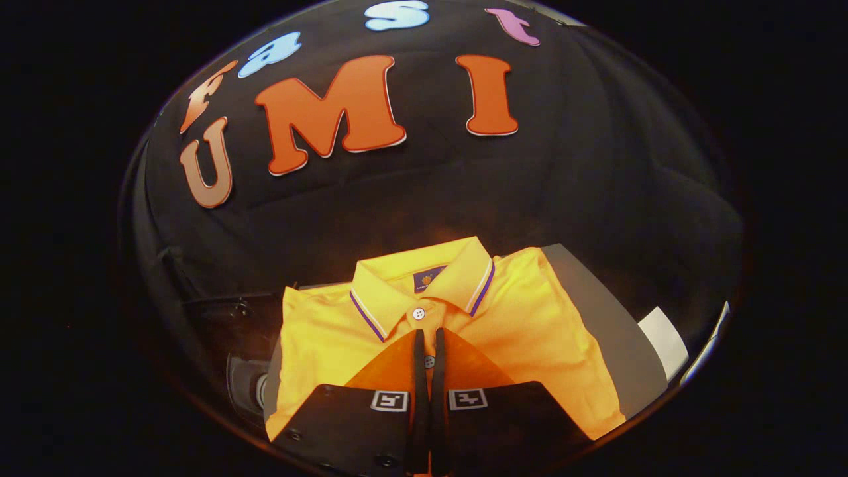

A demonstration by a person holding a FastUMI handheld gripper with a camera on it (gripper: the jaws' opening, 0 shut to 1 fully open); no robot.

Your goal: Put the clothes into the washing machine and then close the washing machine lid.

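Tool (429, 334) fingers nearly together, a thin gap left, over the placket of the folded yellow polo shirt (530, 311) on the grey desk (596, 298); likely lining up a pinch.

Hand-held gripper (429, 344) fingers nearly together over yellow shirt (530, 318).

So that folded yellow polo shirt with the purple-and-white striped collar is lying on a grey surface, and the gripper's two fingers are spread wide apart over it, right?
Not quite. The gripper view shows the gripper with its two black fingers nearly together, a thin strip of shirt front between them. The rest holds: the folded yellow polo shirt with the purple-and-white striped collar lies on a grey surface.
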